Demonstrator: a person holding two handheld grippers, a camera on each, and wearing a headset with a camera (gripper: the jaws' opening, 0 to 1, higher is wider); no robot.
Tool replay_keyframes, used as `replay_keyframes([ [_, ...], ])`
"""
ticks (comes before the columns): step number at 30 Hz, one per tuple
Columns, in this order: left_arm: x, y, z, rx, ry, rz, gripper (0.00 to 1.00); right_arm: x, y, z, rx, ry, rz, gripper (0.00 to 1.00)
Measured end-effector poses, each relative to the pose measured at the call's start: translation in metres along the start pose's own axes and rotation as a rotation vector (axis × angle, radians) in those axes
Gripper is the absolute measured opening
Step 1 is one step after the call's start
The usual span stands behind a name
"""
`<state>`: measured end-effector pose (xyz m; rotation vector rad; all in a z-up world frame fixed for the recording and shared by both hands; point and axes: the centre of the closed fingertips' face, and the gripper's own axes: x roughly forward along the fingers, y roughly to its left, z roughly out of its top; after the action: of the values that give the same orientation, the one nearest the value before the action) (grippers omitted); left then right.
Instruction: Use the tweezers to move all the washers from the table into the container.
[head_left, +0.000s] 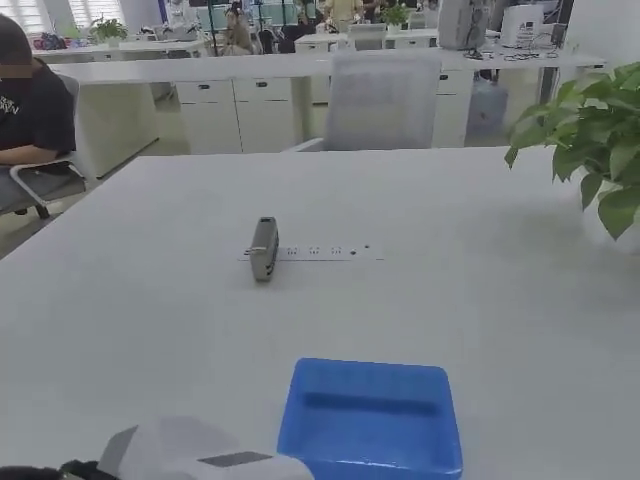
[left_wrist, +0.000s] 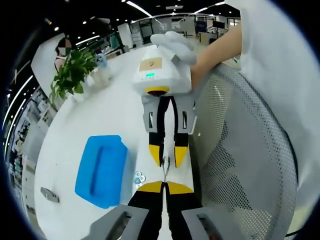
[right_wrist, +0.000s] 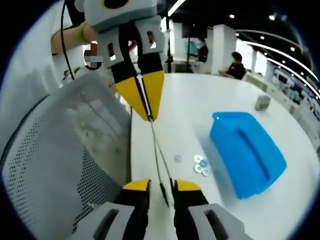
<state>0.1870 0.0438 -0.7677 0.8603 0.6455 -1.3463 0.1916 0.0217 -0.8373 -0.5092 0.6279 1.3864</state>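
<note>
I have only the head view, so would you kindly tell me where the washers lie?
Observer: The washers lie clustered on the table, close beside the container, on the side facing the grippers.
Operator: Thank you. Where are the tweezers?
Observer: The left gripper is shut on one end of the tweezers.
Operator: And the right gripper?
Observer: The jaws of the right gripper stand apart, with the tweezers' other end between them.
</note>
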Motion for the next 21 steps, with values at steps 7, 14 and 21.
replay_keyframes([
  [7, -0.007, 0.002, 0.018, 0.000, -0.022, 0.009, 0.00, -0.001, -0.001, 0.006, 0.016, -0.026, 0.010, 0.09],
  [14, -0.012, 0.007, 0.016, -0.010, -0.002, 0.017, 0.00, 0.010, -0.008, 0.024, -0.004, -0.055, 0.026, 0.07],
  [21, -0.022, 0.018, 0.006, -0.002, 0.034, 0.032, 0.00, 0.027, -0.009, 0.047, -0.018, -0.109, 0.043, 0.13],
])
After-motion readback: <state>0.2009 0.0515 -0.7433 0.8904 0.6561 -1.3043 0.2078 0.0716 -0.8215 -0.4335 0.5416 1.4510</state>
